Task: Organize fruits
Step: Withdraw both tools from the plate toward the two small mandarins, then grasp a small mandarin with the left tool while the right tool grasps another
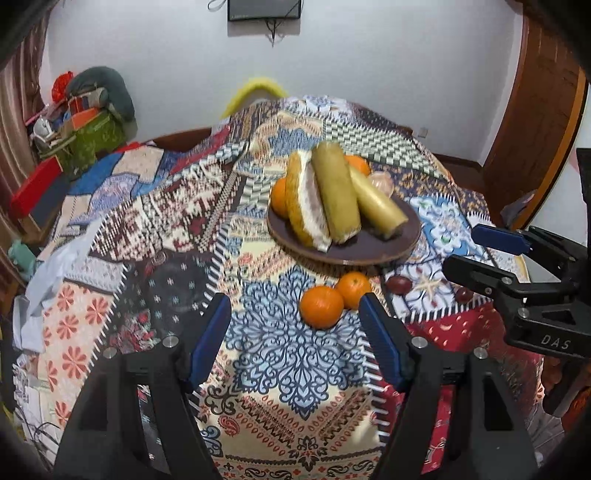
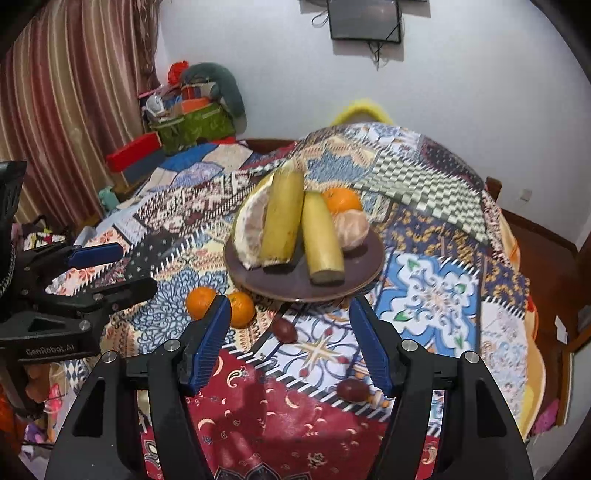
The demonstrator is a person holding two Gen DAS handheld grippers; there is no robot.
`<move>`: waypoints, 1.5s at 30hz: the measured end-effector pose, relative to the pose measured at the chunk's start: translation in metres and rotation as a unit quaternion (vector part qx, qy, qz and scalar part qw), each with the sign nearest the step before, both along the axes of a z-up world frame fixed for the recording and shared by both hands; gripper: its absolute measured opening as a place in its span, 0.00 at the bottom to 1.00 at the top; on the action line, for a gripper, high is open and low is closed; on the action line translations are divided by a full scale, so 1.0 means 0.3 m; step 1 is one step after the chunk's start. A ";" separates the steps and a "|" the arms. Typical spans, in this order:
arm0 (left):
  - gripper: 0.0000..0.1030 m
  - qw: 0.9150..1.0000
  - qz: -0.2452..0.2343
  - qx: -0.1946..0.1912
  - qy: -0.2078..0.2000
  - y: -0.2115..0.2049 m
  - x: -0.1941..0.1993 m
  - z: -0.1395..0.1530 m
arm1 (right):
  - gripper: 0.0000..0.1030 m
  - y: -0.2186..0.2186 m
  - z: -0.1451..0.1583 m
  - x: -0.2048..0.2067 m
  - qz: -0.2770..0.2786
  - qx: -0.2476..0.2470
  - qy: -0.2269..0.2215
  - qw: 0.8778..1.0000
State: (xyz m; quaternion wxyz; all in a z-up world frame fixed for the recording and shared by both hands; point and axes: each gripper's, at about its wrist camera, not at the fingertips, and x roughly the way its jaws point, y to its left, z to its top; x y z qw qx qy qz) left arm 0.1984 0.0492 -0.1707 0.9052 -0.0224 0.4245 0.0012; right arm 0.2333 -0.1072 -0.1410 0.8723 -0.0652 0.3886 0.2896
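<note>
A brown plate [image 1: 402, 236] [image 2: 373, 254] on the patterned cloth holds a pomelo wedge [image 1: 308, 210] [image 2: 249, 225], two long yellow-green fruits [image 1: 336, 192] [image 2: 282, 218], oranges [image 1: 357, 164] [image 2: 341, 199] and a peeled citrus [image 2: 352, 229]. Two loose oranges [image 1: 321, 306] [image 2: 199, 301] lie in front of the plate. Two dark red fruits [image 1: 399, 284] [image 2: 284, 328] [image 2: 352, 389] lie on the cloth nearby. My left gripper [image 1: 295, 317] is open, just short of the loose oranges. My right gripper [image 2: 290, 325] is open over the cloth, with one dark fruit between its fingers.
The table is covered with a patchwork cloth [image 1: 280, 369] that drapes over its edges. A cluttered pile of bags and boxes [image 1: 85, 125] stands at the back left by a curtain [image 2: 66, 110]. A wall screen [image 2: 364, 18] hangs behind.
</note>
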 end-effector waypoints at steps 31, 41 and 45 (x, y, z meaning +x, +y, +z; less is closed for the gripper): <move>0.35 0.998 -0.026 -0.033 0.050 -0.023 0.113 -0.170 | 0.38 0.094 -0.114 0.037 0.051 -0.010 0.048 0.998; 0.35 0.999 0.009 -0.027 0.031 0.087 0.061 -0.131 | 0.32 0.188 -0.139 0.052 0.080 -0.027 0.056 0.995; 0.35 0.999 0.016 -0.030 0.030 0.113 0.045 -0.133 | 0.31 0.211 -0.157 0.065 0.082 -0.031 0.066 0.994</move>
